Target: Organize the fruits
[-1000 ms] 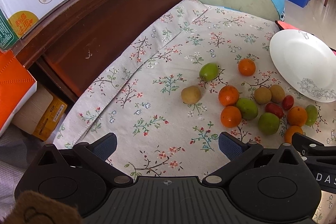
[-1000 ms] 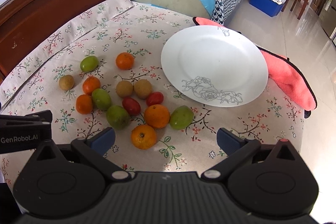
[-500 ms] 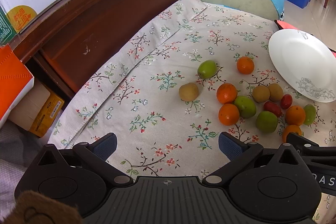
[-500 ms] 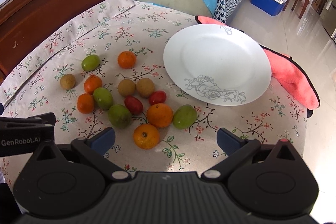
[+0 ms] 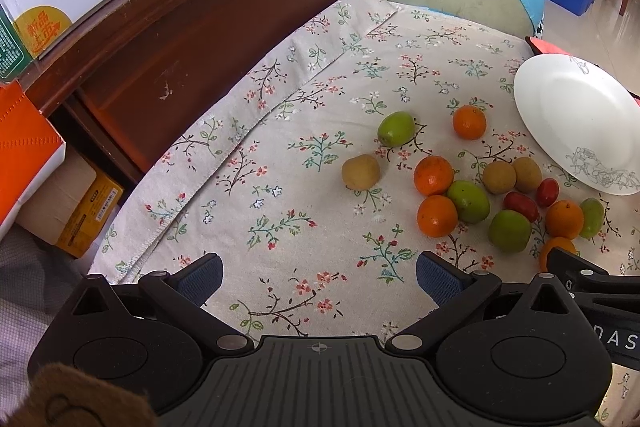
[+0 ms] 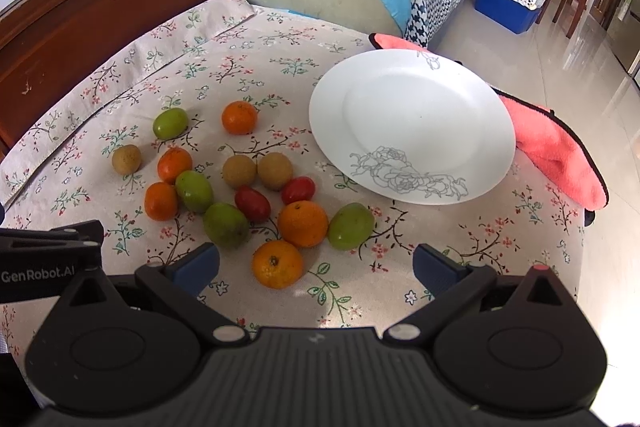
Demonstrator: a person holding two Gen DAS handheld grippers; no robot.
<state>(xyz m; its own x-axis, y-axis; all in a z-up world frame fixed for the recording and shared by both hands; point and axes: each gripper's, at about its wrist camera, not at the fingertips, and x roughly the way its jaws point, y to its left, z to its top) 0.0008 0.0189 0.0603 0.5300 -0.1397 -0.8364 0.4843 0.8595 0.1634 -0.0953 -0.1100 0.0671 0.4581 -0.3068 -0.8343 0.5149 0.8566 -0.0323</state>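
Right wrist view: right gripper (image 6: pixel 314 263), jaws spread and holding nothing, above the floral tablecloth (image 6: pixel 460 247); just beyond it, an orange (image 6: pixel 277 264), then scattered green, red and brown fruits; farther, white plate (image 6: pixel 412 123) bare. Left gripper (image 5: pixel 318 273) likewise wide apart, unloaded, near the tan fruit (image 5: pixel 360 171).

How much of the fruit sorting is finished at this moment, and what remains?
Nothing looks done yet: the white plate is bare, and all the fruit, such as the nearest orange and the lone brown fruit, lies on the floral tablecloth. Nothing is in hand: the left hand-held gripper and the right hand-held gripper are open above the cloth. Every piece is left to be sorted.
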